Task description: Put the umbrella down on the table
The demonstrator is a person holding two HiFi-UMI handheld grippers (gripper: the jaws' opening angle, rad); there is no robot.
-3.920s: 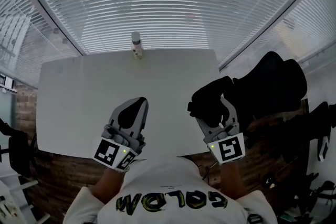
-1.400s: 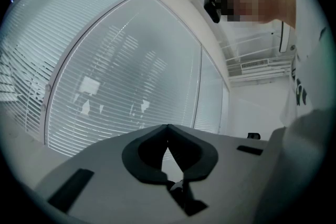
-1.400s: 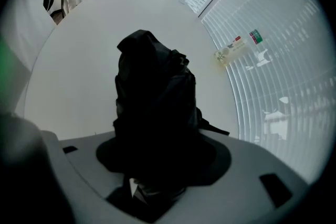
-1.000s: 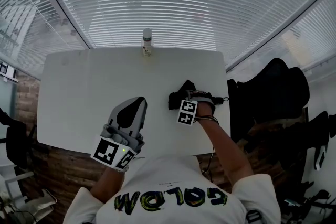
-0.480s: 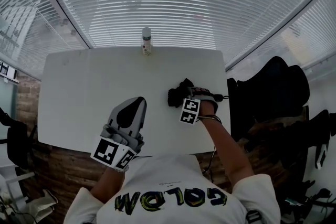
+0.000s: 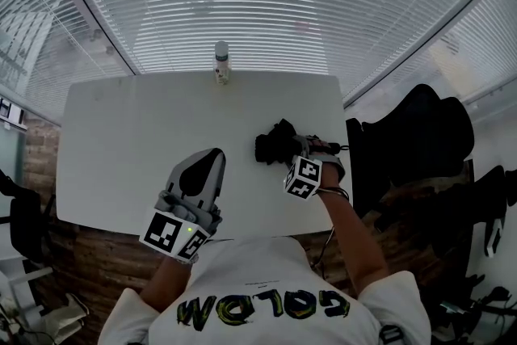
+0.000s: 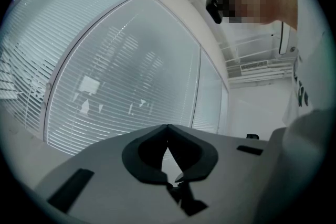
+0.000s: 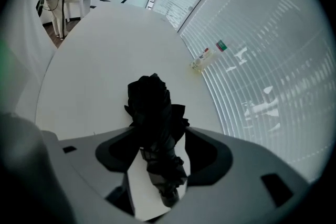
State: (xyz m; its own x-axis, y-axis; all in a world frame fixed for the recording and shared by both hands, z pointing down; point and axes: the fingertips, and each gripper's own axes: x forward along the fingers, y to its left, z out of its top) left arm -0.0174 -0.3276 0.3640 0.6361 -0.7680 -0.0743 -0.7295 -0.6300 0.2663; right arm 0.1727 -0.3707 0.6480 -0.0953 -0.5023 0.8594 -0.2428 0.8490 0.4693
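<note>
umbrella now lies on the table, right side, and your right gripper has lifted back off it, jaws wide, just eased in slightly, umbrella between them but unpinched; left gripper idle, closed on nothing, so placement looks done.

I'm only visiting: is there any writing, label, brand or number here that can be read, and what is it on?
"COLOM": yellow-edged letters on the person's shirt, seen upside down from the head view; the word may run on out of sight.
Label on the bottle at the table's far edge: too small to read.
Marker cubes: black-and-white square patterns only, no words.
Umbrella: no print visible.
</note>
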